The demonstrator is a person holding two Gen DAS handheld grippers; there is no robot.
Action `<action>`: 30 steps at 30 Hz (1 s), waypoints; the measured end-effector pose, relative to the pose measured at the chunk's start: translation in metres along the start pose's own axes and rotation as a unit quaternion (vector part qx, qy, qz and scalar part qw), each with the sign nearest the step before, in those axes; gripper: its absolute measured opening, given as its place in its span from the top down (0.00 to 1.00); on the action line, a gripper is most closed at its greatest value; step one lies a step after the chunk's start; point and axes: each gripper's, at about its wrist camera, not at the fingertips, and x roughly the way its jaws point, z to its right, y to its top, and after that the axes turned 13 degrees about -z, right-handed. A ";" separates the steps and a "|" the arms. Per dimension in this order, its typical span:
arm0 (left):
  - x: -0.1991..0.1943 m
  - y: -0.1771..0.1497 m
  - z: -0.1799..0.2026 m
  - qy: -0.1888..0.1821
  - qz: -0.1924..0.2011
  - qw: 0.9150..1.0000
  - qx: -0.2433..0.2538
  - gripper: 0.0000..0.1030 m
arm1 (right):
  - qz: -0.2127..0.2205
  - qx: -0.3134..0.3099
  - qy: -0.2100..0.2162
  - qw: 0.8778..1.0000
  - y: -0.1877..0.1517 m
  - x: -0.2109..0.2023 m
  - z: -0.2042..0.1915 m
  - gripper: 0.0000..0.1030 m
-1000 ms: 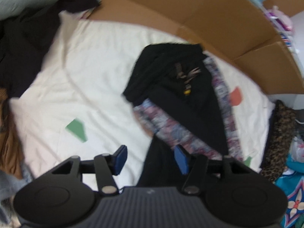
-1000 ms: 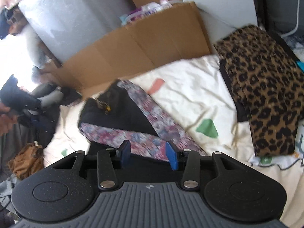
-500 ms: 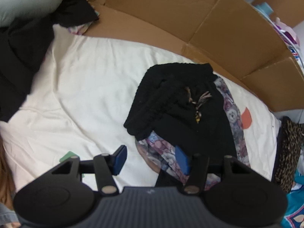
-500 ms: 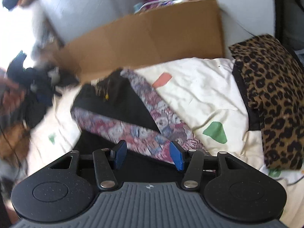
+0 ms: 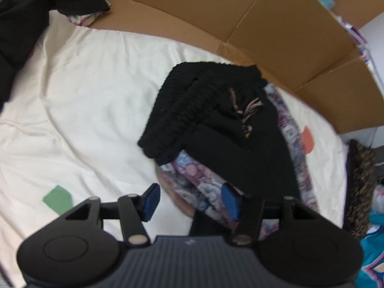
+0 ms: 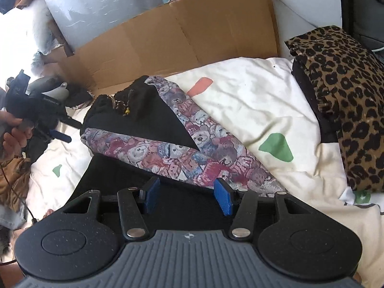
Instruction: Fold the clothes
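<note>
Black knit with bear-print panels, that is the garment (image 5: 240,144) being worked, and it is lying partly folded on the cream sheet (image 5: 91,110), just in front of the cardboard wall (image 5: 276,31). Relative to that garment, the left gripper (image 5: 189,200) is hovering at the near left hem, fingers standing apart with nothing between them, while the right gripper (image 6: 187,195) is sitting over the near dark edge, its fingers also parted and empty. Judging by the layout, the next grab is wanting both pairs of pads on the near hem, catching both layers together, then lifting evenly so the printed stripes are lining up and the drawstring tassels (image 5: 249,110) are staying tucked inside. Counting now: one garment in hand, two grippers, two printed bands on it, one leopard-print pile (image 6: 340,100) lying well to its right, one cardboard wall behind.
</note>
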 end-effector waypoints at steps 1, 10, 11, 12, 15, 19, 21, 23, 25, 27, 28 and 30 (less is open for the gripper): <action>0.002 -0.002 -0.001 0.000 -0.003 1.000 -0.001 0.42 | 0.000 -0.005 0.000 1.000 -0.001 0.001 -0.001 0.45; 0.011 -0.004 -0.015 -0.005 0.008 1.000 -0.028 0.43 | -0.012 -0.030 -0.004 0.999 -0.007 0.007 -0.005 0.45; 0.012 -0.003 -0.016 -0.007 0.010 1.000 -0.027 0.43 | -0.013 -0.029 -0.004 0.999 -0.007 0.008 -0.004 0.45; 0.016 -0.002 -0.016 -0.007 0.013 1.000 -0.023 0.44 | -0.014 -0.027 -0.004 1.000 -0.007 0.009 -0.003 0.45; 0.029 0.000 -0.012 0.003 0.012 1.000 -0.008 0.46 | -0.016 -0.034 -0.007 0.999 -0.007 0.011 -0.004 0.45; 0.040 0.001 -0.014 -0.009 0.010 1.000 -0.022 0.47 | -0.021 -0.038 -0.014 0.999 -0.005 0.015 -0.002 0.45; 0.045 0.002 -0.016 -0.022 0.018 0.999 -0.027 0.47 | -0.023 -0.036 -0.015 0.999 -0.004 0.017 0.000 0.45; 0.050 0.002 -0.020 -0.034 0.028 0.998 -0.034 0.47 | -0.025 -0.032 -0.013 0.999 -0.003 0.018 0.001 0.45; 0.053 0.002 -0.026 -0.056 0.037 0.997 -0.047 0.47 | -0.026 -0.032 -0.012 0.999 -0.004 0.019 0.001 0.45; 0.050 0.001 -0.029 -0.071 0.049 0.995 -0.053 0.56 | -0.026 -0.036 -0.010 0.999 -0.005 0.019 0.000 0.45; 0.046 -0.001 -0.029 -0.076 0.056 0.994 -0.054 0.58 | -0.026 -0.038 -0.010 0.999 -0.006 0.018 -0.001 0.45; 0.034 -0.004 -0.026 -0.085 0.075 0.993 -0.043 0.58 | -0.022 -0.041 -0.010 0.999 -0.006 0.017 -0.002 0.45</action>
